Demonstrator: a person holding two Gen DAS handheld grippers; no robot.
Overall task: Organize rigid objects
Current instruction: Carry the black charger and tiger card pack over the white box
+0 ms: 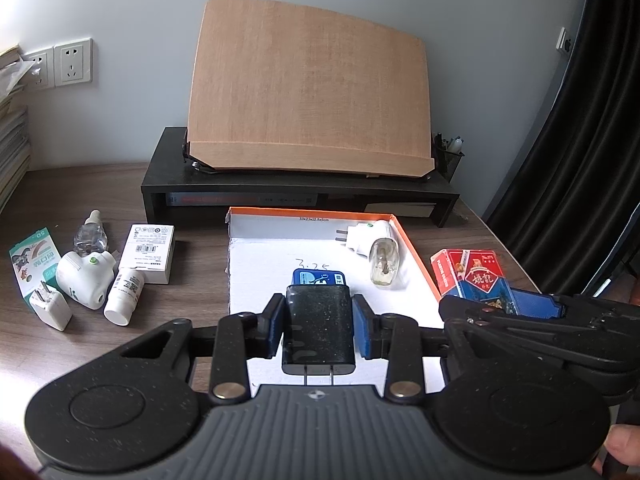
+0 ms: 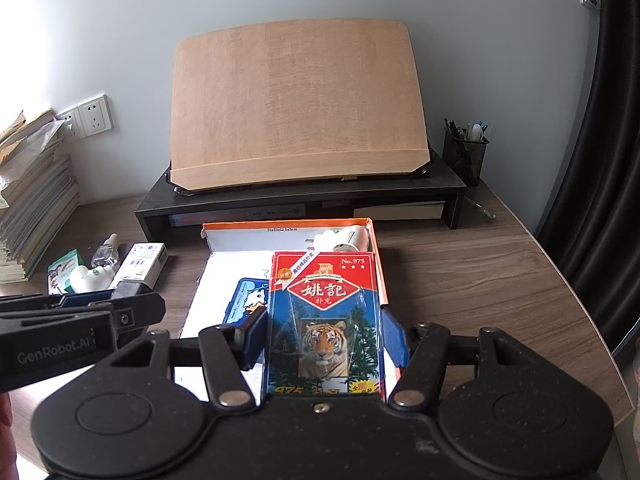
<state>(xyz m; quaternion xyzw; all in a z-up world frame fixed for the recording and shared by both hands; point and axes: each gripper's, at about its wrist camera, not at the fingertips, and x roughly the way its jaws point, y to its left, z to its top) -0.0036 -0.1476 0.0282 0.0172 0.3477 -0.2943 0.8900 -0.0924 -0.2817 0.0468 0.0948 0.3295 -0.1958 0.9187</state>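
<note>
My left gripper (image 1: 318, 308) is shut on a black charger (image 1: 318, 340), prongs toward the camera, above the front of a shallow white box with an orange rim (image 1: 416, 258). Inside the box lie a blue card case (image 1: 318, 278) and a white plug-in vaporizer with a clear bottle (image 1: 372, 248). My right gripper (image 2: 325, 320) is shut on a red and blue playing-card pack (image 2: 326, 280) with a tiger picture, over the box's right side (image 2: 382, 276). In the right wrist view the left gripper (image 2: 132, 300) reaches in from the left.
Left of the box lie a second white vaporizer (image 1: 84, 276), a white bottle (image 1: 124, 298), a white carton (image 1: 150, 252), a small white charger (image 1: 50, 308) and a green packet (image 1: 34, 258). Behind stand a black riser (image 1: 280, 190) with a wooden board (image 1: 308, 88), and a pen cup (image 2: 466, 156).
</note>
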